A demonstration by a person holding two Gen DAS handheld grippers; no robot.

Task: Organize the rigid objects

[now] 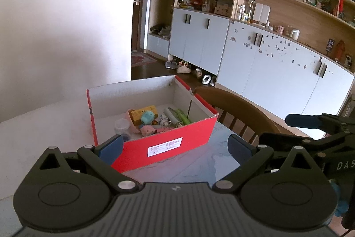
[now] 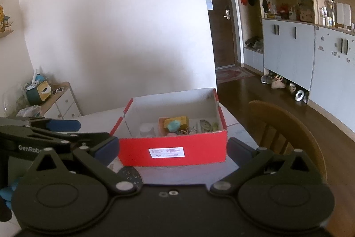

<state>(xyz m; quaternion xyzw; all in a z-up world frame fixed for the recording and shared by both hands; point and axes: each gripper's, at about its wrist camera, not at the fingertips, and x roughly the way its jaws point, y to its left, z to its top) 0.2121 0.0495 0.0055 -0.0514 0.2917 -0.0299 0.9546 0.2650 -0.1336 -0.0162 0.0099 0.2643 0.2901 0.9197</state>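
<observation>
Box (image 2: pixel 173 148) at the tabletop's (image 1: pixel 33 137) far edge looks filled; both grippers (image 1: pixel 175 146) (image 2: pixel 173 148) empty, fingers spread. Withdraw level, clear of its near wall.

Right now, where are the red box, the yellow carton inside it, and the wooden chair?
red box (image 2: pixel 173 146): right wrist view, on its red front wall above the white label.
yellow carton (image 1: pixel 144 113): left wrist view, on its top face.
wooden chair (image 2: pixel 286 123): right wrist view, on the curved back rail.
</observation>
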